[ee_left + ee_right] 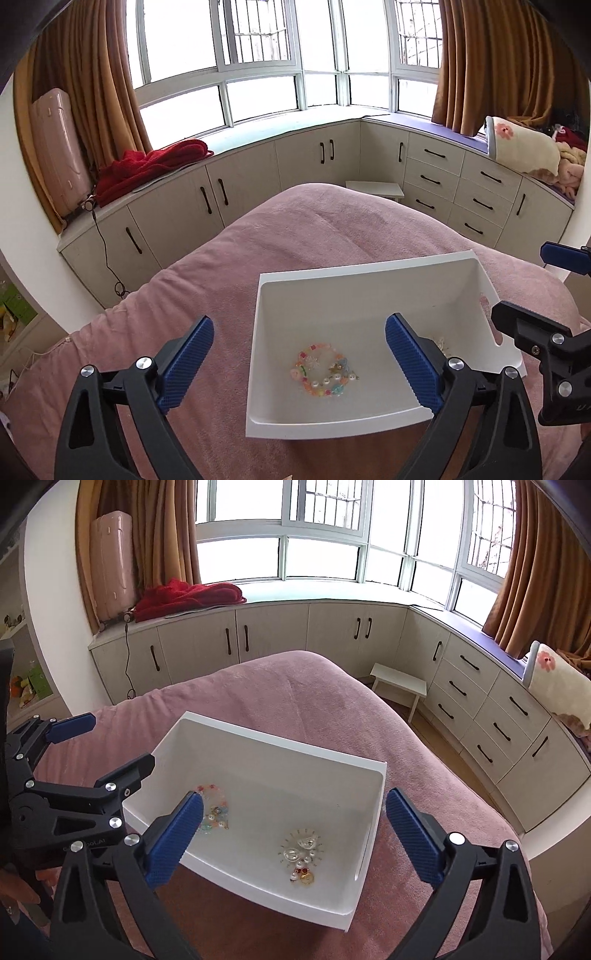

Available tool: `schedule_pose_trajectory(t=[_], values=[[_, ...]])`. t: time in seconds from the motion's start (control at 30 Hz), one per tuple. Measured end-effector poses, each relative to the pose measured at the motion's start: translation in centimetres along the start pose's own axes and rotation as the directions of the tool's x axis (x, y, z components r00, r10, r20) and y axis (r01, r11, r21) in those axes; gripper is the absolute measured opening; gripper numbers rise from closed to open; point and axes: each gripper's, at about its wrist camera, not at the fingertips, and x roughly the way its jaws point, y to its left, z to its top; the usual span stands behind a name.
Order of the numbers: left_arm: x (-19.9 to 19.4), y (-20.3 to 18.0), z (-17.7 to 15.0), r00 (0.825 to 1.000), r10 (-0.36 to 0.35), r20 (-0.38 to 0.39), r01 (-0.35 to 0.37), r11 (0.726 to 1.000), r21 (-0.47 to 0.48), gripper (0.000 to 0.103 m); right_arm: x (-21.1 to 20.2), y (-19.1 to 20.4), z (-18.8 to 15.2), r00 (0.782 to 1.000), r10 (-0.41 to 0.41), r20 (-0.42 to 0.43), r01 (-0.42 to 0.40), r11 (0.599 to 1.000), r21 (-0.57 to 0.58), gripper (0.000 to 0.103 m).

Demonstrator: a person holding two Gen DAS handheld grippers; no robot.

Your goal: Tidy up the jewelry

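Observation:
A white tray [369, 291] lies on the pink bed. A colourful bead bracelet [323, 371] rests in it; in the right wrist view the bracelet [214, 812] is partly behind a finger. A cluster of pearl and gold pieces [301, 853] lies in the tray [266, 738] nearer the right side. My left gripper [299, 363] is open and empty above the tray's near left part. My right gripper [293, 843] is open and empty above the tray's near edge. Each gripper shows at the edge of the other's view.
The pink blanket [295, 229] covers the bed. Beyond stand cream cabinets [240, 184] under a bay window, with a red cloth [147, 166], a pink suitcase [59, 155], a small white stool [399, 683] and a floral pillow [521, 147].

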Motion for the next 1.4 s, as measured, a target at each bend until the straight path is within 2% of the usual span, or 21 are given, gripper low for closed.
schedule_pose_trajectory(t=[0.17, 0.33, 0.6, 0.93, 1.07, 1.27, 1.4], values=[[-1.8, 0.0, -0.9, 0.999, 0.037, -0.010, -0.036, 0.999, 0.034, 0.099, -1.8, 0.8, -0.6, 1.000, -0.014, -0.001, 0.014, 1.000, -0.001, 0.098], [-2.8, 0.4, -2.0, 1.000, -0.005, -0.023, 0.004, 1.000, -0.008, 0.099, -2.9, 1.4, -1.2, 0.999, -0.043, 0.005, 0.043, 0.999, 0.005, 0.098], [-2.6, 0.8, -3.2, 0.999, 0.003, -0.032, -0.004, 1.000, -0.013, 0.099, -2.5, 1.3, -2.0, 0.998, -0.057, -0.005, 0.057, 0.998, 0.026, 0.098], [-2.5, 0.7, -3.4, 0.999, -0.019, -0.029, 0.019, 1.000, -0.024, 0.099, -1.7, 1.6, -2.8, 0.997, -0.074, -0.013, 0.075, 0.997, 0.024, 0.098], [-2.8, 0.6, -3.5, 1.000, -0.016, -0.007, 0.016, 0.999, -0.040, 0.099, -2.2, 1.5, -3.0, 0.997, -0.073, 0.012, 0.073, 0.997, 0.030, 0.098], [-4.2, 0.8, -3.8, 0.997, -0.009, 0.078, 0.017, 0.995, -0.099, 0.099, -3.6, 1.4, -3.4, 0.993, -0.069, 0.100, 0.063, 0.996, 0.061, 0.098], [-4.5, 1.2, -4.5, 0.995, -0.004, 0.099, 0.018, 0.989, -0.145, 0.099, -3.7, 1.2, -3.9, 0.992, -0.067, 0.110, 0.059, 0.996, 0.072, 0.098]])
